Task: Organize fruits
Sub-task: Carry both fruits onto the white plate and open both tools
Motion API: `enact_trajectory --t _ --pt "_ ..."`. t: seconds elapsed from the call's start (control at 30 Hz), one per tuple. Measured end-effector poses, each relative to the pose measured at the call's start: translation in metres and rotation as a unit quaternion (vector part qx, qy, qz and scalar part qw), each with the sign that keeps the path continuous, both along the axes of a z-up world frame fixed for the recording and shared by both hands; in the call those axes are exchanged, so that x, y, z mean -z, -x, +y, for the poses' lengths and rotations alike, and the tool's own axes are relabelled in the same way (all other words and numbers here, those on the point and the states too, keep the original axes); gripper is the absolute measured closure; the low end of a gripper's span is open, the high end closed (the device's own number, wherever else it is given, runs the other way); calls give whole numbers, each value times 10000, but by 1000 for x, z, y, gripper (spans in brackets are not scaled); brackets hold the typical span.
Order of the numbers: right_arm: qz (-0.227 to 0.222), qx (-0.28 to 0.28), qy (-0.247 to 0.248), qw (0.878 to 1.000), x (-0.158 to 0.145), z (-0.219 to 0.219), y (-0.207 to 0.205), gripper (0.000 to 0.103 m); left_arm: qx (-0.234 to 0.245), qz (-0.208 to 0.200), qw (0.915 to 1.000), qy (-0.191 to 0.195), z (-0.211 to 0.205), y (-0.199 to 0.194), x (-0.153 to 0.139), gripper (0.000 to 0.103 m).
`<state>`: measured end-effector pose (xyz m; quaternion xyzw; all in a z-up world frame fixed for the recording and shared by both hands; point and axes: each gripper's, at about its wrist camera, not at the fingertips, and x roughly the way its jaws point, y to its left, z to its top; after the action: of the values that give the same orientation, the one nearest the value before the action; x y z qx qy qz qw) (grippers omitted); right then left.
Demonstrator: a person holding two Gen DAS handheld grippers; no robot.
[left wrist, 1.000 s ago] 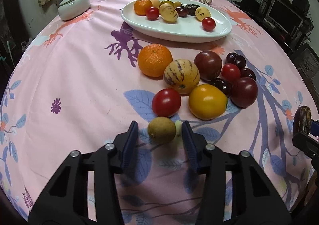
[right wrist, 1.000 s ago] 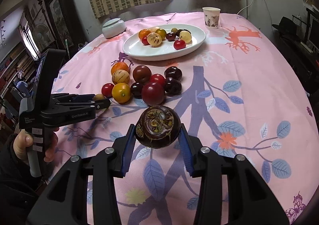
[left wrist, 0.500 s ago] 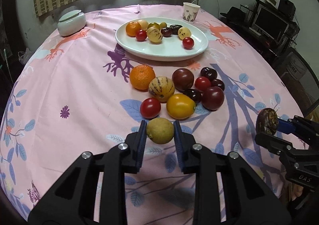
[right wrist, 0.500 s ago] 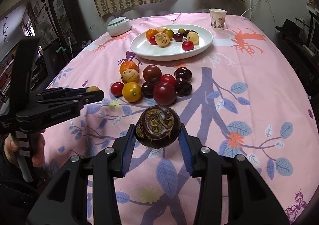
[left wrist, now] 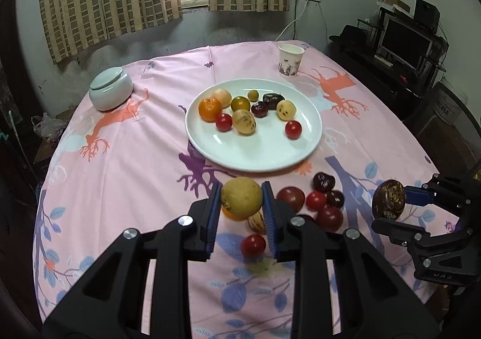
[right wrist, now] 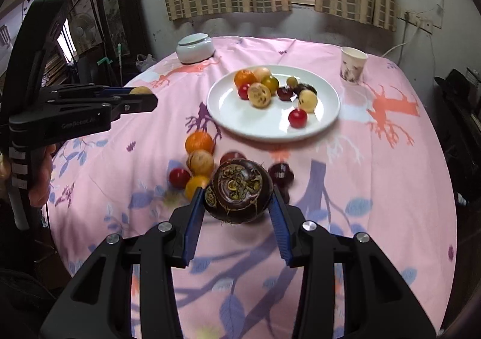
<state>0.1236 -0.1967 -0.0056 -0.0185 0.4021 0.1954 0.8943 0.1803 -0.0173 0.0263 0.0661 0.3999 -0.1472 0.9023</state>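
Holding one fruit each, both tongs hang above the surface (left wrist: 126, 158). The left tongs (left wrist: 242, 203) are clenched on a small yellow-brown fruit (left wrist: 241, 196). The right tongs (right wrist: 239, 203) are clenched on a dark round fruit (right wrist: 239, 191) with a rough brown top. Neither fruit is on the white plate (left wrist: 255, 155) yet.

The job looks about half done. Around nine fruits sit on the plate, among them an orange (left wrist: 209, 109) and two little red ones. A pile of loose fruits (right wrist: 200, 161) waits on the pink cloth just in front of the plate.

Some loose fruits hide behind the tongs and the held fruits, so they cannot be counted exactly. A few look blurry.
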Motion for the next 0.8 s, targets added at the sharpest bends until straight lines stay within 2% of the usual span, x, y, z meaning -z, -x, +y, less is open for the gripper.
enact_trajectory --t 0.17,0.23,0.4,0.53,0.8 --pt "181 -11 -9 9998 -5 6 -73 60 -273 195 9990 -279 -11 -77 7 76" --pt "231 96 22 9997 -3 5 -107 60 -382 412 9980 -283 -13 -109 16 76" --pt "477 248 79 9985 18 3 -179 60 -599 786 9945 -340 -21 -168 46 76" --pt "798 166 114 9966 43 12 -209 60 -720 1080 9913 -236 -22 -193 69 76" --pt "849 82 334 9958 59 20 -225 60 -645 1055 9919 -301 -27 -205 79 75"
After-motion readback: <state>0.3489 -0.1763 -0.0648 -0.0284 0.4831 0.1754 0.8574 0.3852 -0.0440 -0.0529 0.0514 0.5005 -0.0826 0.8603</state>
